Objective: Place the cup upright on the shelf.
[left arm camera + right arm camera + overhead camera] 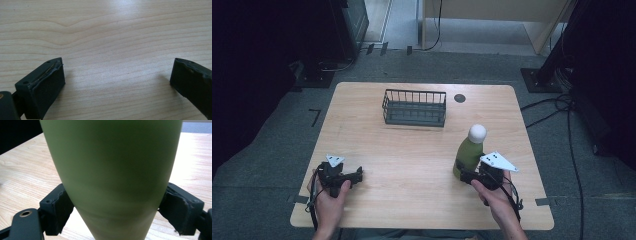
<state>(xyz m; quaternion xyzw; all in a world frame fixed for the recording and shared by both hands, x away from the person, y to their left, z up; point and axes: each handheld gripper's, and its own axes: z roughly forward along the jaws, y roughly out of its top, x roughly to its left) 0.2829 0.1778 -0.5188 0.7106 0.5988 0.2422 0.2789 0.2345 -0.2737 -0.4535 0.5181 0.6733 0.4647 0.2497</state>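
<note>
Left hand-held gripper (pixel 357 175) sits at the near-left of the surface (pixel 412 150), jaws spread wide, nothing between them. In the left gripper view there's bare wood grain between the two black pads (pixel 45 85), pointing low along the wood.

Wire basket (pixel 414 107) at centre, far side, well apart from both hands.

Green bottle (pixel 468 154) at the near-right, white round cap (pixel 477 132) on top. Long axis close to vertical, cap end up and leaning slightly toward the far right in the high view, base down at the surface.

Right hand-held gripper (pixel 466 176) is on the bottle's lower body, coming in from the near side. Jaws closed most of the way. In the right gripper view the green body (pixel 112 170) sits between both pads, each pressed to a flank near the narrow lower end. Bottle is held.

Can't tell if the base touches the wood or is just clear of it.
</note>
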